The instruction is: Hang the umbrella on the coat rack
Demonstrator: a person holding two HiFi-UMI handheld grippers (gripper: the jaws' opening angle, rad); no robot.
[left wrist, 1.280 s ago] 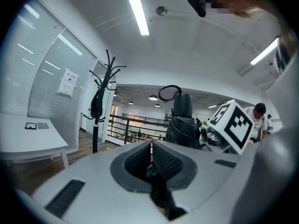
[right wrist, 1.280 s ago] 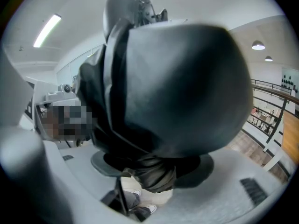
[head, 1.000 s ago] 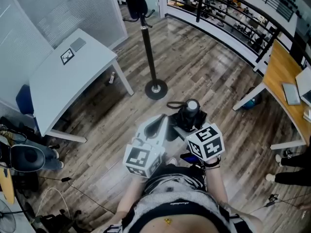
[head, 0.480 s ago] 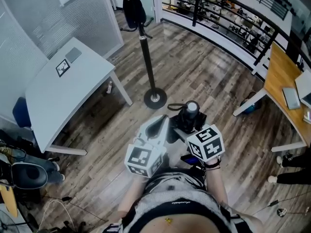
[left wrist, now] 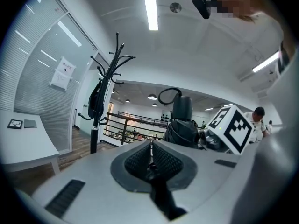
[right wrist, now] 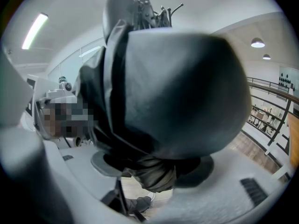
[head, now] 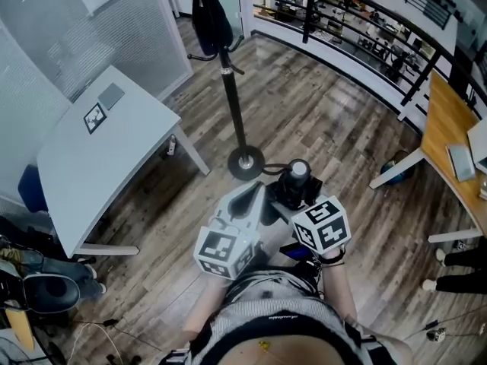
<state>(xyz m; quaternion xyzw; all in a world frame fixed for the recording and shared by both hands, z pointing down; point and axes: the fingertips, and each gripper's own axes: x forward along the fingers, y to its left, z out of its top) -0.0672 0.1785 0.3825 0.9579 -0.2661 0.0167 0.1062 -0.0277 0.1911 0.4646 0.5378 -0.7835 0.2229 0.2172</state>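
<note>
- right gripper [head: 288, 202] clamped on the folded black umbrella [head: 297, 178], lower centre of the head view;
- left gripper [head: 248, 198] just beside it, jaws pressed together, empty;
- coat rack [head: 231, 82] upper centre, well apart

Table [head: 91, 166] left of coat rack [head: 233, 90]; desk [head: 449, 128] to its right; umbrella [head: 295, 182] seemingly near its base.

The left gripper [head: 252, 194] and the right gripper [head: 288, 204] are smooth light grey plastic shells. Each one carries a white cube with black square markers [head: 223, 251]. The left gripper has black ribbed rubber pads [left wrist: 137, 160]. The person wears a grey-white striped shirt [head: 266, 299] and a dark wristband [head: 332, 257].
</note>
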